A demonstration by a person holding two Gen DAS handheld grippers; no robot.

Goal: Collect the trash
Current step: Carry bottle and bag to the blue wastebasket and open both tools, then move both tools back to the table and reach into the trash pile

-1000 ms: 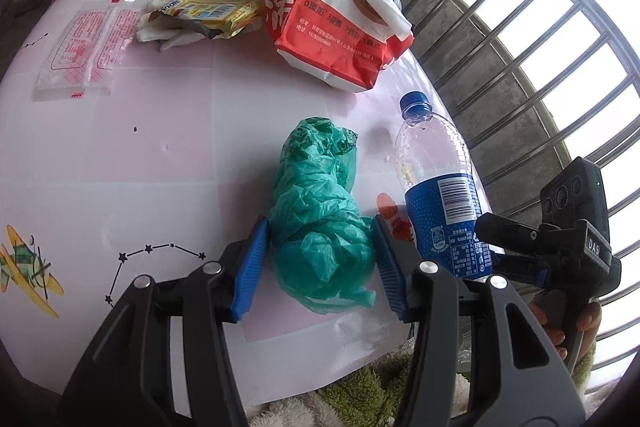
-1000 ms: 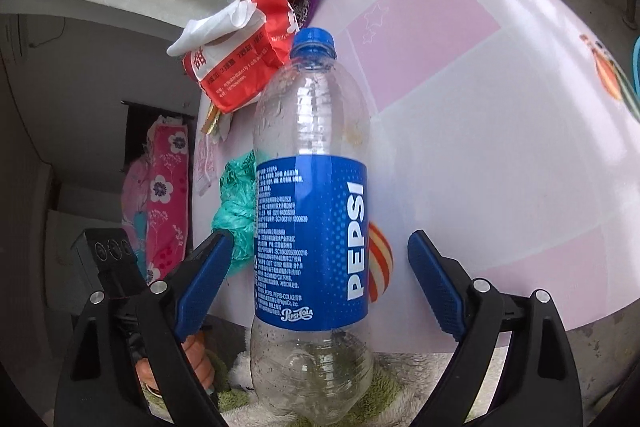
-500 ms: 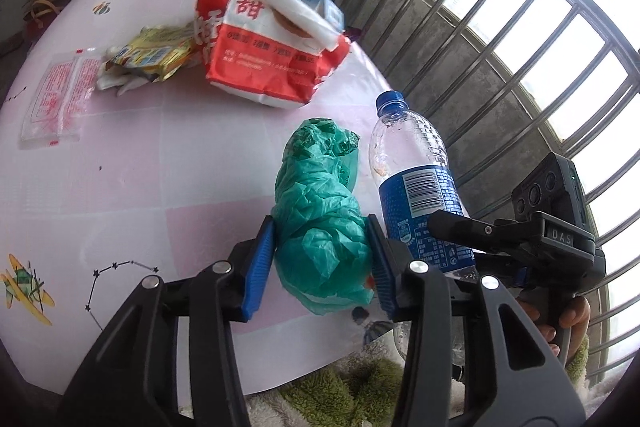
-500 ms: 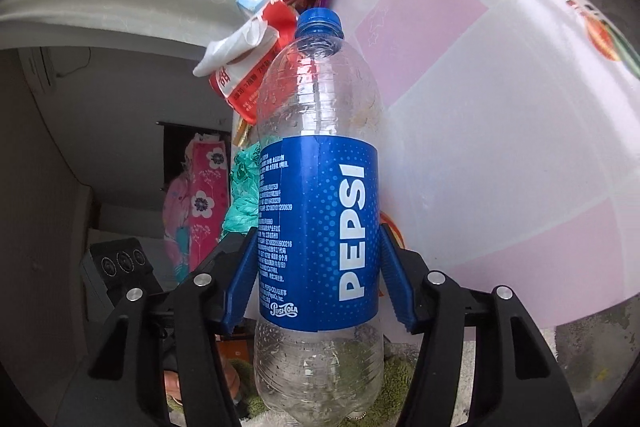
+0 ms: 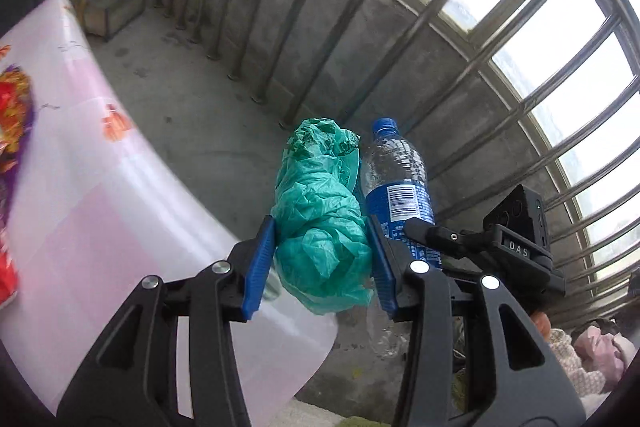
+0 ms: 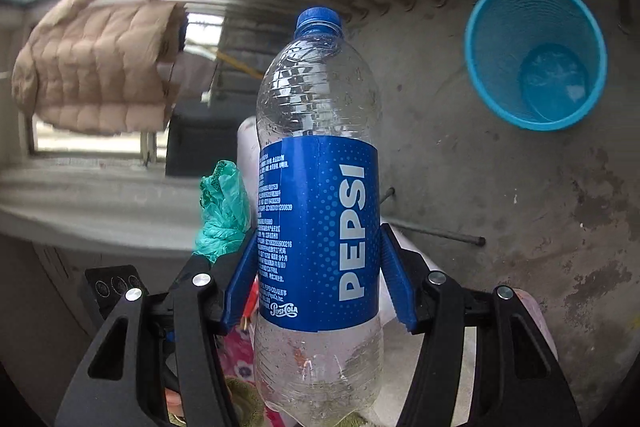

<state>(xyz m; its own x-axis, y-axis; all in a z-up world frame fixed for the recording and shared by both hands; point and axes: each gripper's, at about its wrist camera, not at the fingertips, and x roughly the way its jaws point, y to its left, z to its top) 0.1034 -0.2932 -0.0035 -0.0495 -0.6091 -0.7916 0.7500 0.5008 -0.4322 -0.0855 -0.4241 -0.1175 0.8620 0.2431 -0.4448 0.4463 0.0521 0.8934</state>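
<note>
Trash rode in both grippers: my right gripper (image 6: 318,281) clamped the bottle (image 6: 318,187) upright at its label, and my left gripper (image 5: 322,255) squeezed the green bag (image 5: 320,219), both carried off the bench (image 5: 100,227). Up and right of the bottle sat the blue bin (image 6: 536,51), mouth toward me, nearer my right gripper.

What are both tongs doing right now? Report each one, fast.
Left tongs: shut on the crumpled green plastic bag, carried clear of the table.
Right tongs: shut on the empty Pepsi bottle, held upright.
</note>
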